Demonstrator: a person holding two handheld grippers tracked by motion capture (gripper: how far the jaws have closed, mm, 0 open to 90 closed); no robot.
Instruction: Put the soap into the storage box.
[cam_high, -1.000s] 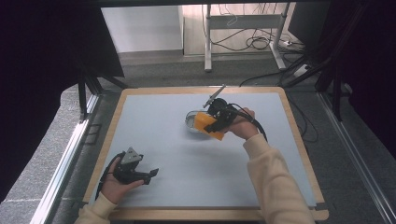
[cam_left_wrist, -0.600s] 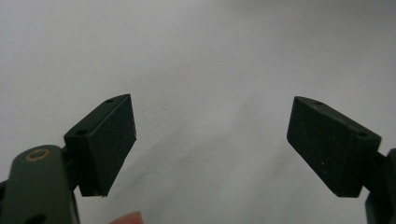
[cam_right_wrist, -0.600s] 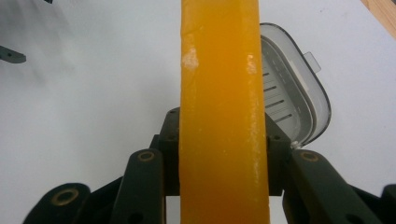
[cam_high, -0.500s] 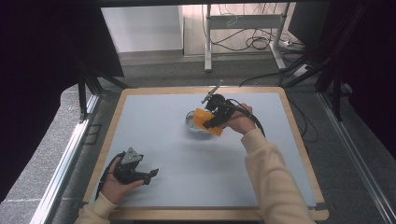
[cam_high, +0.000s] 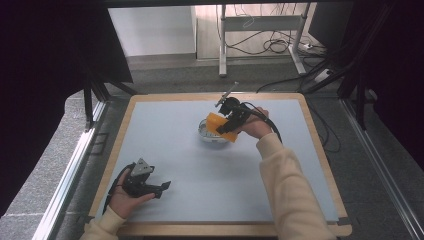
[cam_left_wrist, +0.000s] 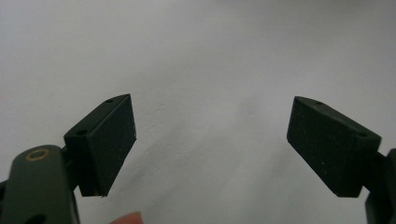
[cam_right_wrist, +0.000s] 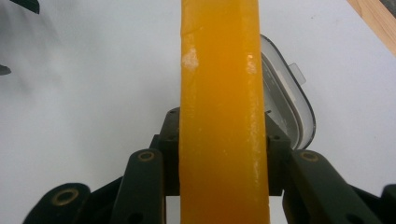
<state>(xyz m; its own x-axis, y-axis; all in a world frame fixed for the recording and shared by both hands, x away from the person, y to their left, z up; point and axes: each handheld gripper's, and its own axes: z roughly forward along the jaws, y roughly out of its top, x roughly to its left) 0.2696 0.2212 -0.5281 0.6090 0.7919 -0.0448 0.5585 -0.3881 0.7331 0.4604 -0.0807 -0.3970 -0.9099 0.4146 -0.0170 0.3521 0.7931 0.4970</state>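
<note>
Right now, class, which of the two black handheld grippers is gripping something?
The right gripper: its jaws clamp a flat orange block. The left gripper is open and empty.

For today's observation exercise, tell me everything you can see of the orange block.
The orange block is a flat slab, glossy, slightly translucent, with a pale scuff near its top. The right gripper holds it edge-on between shut jaws, one on each broad face. In the high view the block sits tilted over a clear container near the table's middle. What it is made of cannot be told.

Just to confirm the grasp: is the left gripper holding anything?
No, the left gripper has its jaws spread wide over bare table.
</note>
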